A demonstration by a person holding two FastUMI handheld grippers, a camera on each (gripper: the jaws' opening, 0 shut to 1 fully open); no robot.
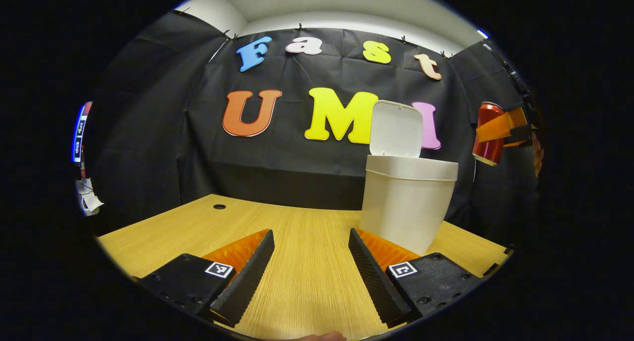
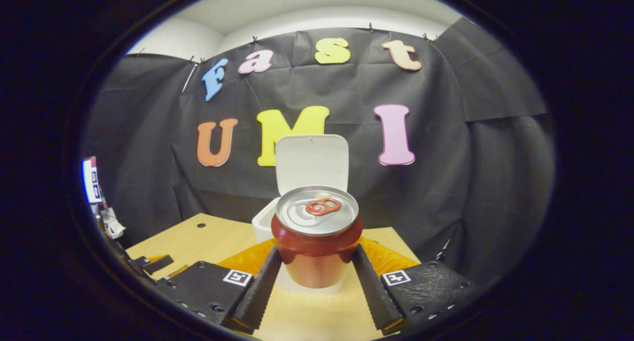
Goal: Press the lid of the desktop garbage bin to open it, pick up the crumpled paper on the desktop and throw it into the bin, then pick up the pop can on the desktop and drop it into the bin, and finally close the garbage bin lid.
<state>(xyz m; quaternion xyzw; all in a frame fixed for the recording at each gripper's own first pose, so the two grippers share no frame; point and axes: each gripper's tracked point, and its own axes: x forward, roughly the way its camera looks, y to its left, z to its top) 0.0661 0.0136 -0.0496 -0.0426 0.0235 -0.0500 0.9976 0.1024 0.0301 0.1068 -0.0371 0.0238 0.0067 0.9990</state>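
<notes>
The white desktop bin (image 1: pixel 407 202) stands on the wooden desk (image 1: pixel 297 232) with its lid (image 1: pixel 396 129) flipped upright. My left gripper (image 1: pixel 311 252) hovers low over the desk, open, nothing between its fingers, the bin just beyond its right finger. Up at the right, the red pop can (image 1: pixel 488 133) hangs in the air, held by my right gripper (image 1: pixel 505 128), higher than the bin's rim. In the right gripper view the can (image 2: pixel 317 242) sits upright between both fingers of my right gripper (image 2: pixel 315 271), with the bin (image 2: pixel 265 222) and its raised lid (image 2: pixel 311 162) straight behind it.
A round cable hole (image 1: pixel 219 206) is in the desk at the back left. The black cloth wall closes the booth behind the bin. My left gripper (image 2: pixel 156 264) lies low at the left in the right gripper view.
</notes>
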